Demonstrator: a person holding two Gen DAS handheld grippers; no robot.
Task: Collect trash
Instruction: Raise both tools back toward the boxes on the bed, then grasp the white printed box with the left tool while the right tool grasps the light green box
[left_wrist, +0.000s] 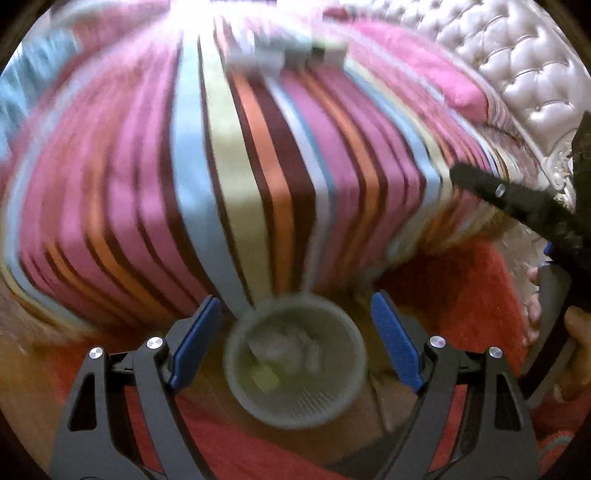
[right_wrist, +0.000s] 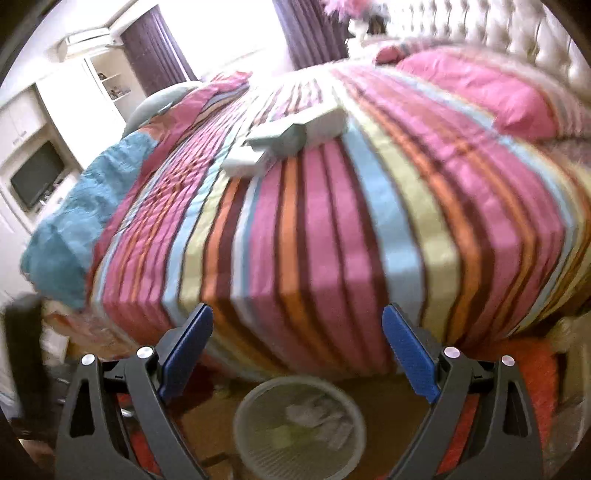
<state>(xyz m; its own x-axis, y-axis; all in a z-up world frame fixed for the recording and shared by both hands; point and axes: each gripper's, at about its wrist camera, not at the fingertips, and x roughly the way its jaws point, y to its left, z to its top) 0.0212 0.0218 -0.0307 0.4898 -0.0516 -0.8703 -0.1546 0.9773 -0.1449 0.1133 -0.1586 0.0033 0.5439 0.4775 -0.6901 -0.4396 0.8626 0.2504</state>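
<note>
**Desk:** Bedroom, mid-cleanup. What are the two tools doing?

**Photographer:** Both are empty. The left gripper (left_wrist: 295, 339) has its blue pads spread wide with nothing between them, and the right gripper (right_wrist: 299, 354) is spread the same way, nothing clamped. Below both, on the floor beside the striped bed (right_wrist: 332, 206), stands a round mesh bin (right_wrist: 301, 424). It already holds crumpled white paper (right_wrist: 317, 417) and something pale green.

**Desk:** So where is the trash still to be collected?

**Photographer:** My read is the pale boxes (right_wrist: 288, 140) lying in a loose pile on top of the bedcover, well apart from the bin, across the bed toward its far side. The left view shows them too, badly blurred (left_wrist: 288, 55).

**Desk:** Which way do they lie?

**Photographer:** Flat on the cover. The topmost box runs its long axis from lower left to upper right in the right view, roughly across the stripes. Which end is the open one, I cannot tell.

**Desk:** How should the next pick go?

**Photographer:** I would reach over the bed, turn the pads across a box's narrow width instead of its length, and take the top one first so the pile does not slide. Then carry it back and let go squarely over the bin mouth (left_wrist: 295, 369), which faces straight up
</note>
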